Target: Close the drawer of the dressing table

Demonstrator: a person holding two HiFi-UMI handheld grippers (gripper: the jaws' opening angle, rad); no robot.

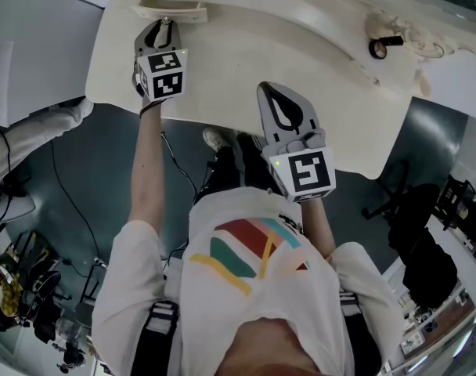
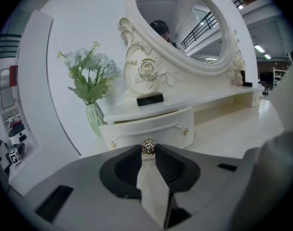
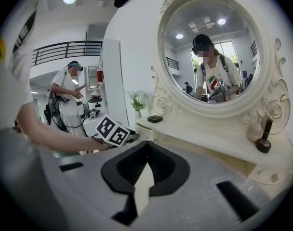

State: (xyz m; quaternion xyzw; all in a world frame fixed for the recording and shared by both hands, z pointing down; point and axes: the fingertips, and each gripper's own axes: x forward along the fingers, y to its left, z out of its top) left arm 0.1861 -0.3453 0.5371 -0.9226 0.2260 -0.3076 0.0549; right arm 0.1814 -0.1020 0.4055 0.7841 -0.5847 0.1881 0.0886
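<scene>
The cream dressing table (image 1: 246,45) fills the top of the head view. Its small left drawer (image 1: 171,9) (image 2: 156,126) stands pulled out a little from under the shelf. My left gripper (image 1: 166,25) (image 2: 147,151) reaches to the drawer's front, shut on the drawer's gold knob (image 2: 147,147), which sits right at the jaw tips. My right gripper (image 1: 269,90) (image 3: 146,147) hovers over the tabletop to the right, apart from the drawer. It is shut, and nothing is between its tips.
A vase of flowers (image 2: 91,112) stands left of the drawer, and a black box (image 2: 150,99) lies on the shelf above it. An oval mirror (image 3: 211,52) rises behind. A dark bottle (image 3: 263,139) stands at the right. Another person (image 3: 69,100) stands farther left.
</scene>
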